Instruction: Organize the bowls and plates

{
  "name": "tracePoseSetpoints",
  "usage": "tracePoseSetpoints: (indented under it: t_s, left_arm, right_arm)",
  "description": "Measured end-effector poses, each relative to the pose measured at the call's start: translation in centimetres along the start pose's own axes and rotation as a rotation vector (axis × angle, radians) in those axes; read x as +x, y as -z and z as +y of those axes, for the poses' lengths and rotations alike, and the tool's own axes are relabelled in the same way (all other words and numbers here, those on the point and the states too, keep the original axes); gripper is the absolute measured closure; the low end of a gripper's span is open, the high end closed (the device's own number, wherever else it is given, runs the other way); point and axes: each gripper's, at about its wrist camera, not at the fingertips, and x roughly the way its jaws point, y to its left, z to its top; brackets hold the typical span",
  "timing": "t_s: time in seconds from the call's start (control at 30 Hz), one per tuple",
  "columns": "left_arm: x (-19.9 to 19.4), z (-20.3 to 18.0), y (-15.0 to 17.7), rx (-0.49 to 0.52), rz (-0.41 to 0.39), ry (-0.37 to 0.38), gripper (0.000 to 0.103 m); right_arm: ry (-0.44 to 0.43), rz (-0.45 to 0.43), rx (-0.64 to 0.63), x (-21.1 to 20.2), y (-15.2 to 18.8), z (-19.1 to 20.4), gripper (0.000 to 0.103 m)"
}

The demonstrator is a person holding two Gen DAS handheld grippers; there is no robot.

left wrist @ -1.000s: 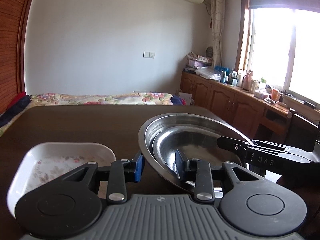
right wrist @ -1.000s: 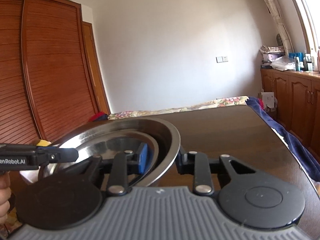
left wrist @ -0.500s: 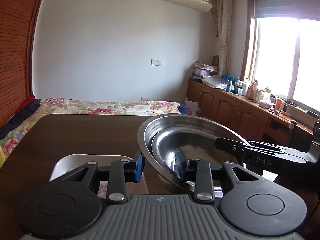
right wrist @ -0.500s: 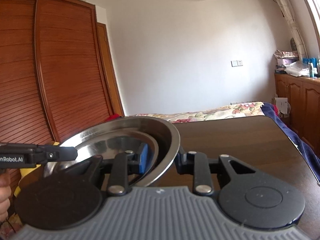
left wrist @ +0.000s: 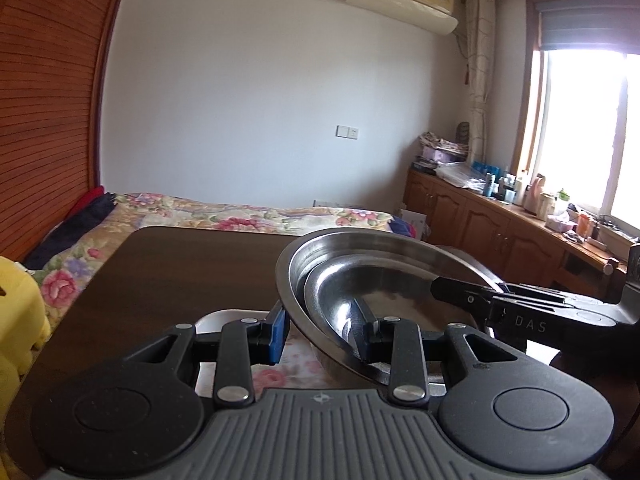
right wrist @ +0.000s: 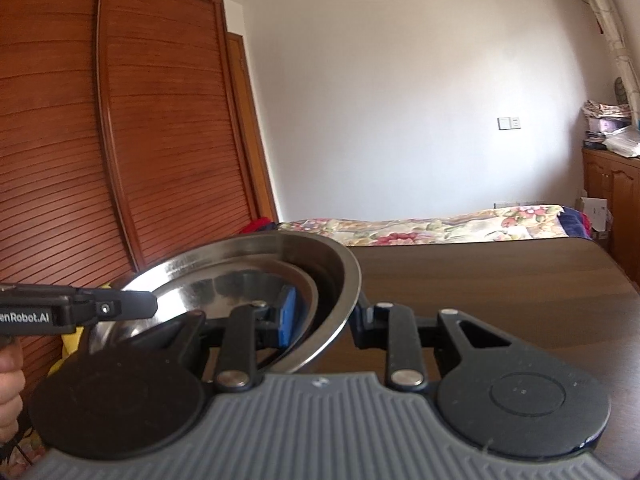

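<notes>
Room: bedroom, dark wooden counter (left wrist: 180, 272).
Steel bowls (left wrist: 380, 280): two nested, lifted above counter's near edge.
Left tongs (left wrist: 320, 332): clamping bowls' rim.
Right tongs (right wrist: 324, 316): clamping opposite rim.
Floral dish (left wrist: 288, 364): beneath, on counter.

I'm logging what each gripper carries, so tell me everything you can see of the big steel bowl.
The large steel bowl is round, shiny stainless metal with a rolled rim. A smaller steel dish is nested inside it. It is lifted clear of the dark table and tilted. The left gripper clamps its rim on one side, the right gripper on the opposite side. Beneath it lies a white floral dish.
</notes>
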Motion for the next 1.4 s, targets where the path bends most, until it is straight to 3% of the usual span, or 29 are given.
tracePoseSetpoints:
  t_s: [0.6, 1.0, 1.4]
  left_arm:
    - [0.2, 5.3, 1.1, -0.072, 0.051, -0.083, 0.068]
    - [0.5, 7.0, 2.0, -0.116, 0.072, -0.049, 0.068]
    - [0.5, 7.1, 2.1, -0.081, 0.067, -0.032, 0.067]
  right_arm:
    - [-0.077, 0.086, -0.042, 3.5, 0.4, 3.8, 0.073]
    - [-0.087, 0.134, -0.027, 4.0, 1.1, 4.1, 0.073]
    - [-0.074, 0.139, -0.028, 4.2, 1.3, 4.0, 0.072]
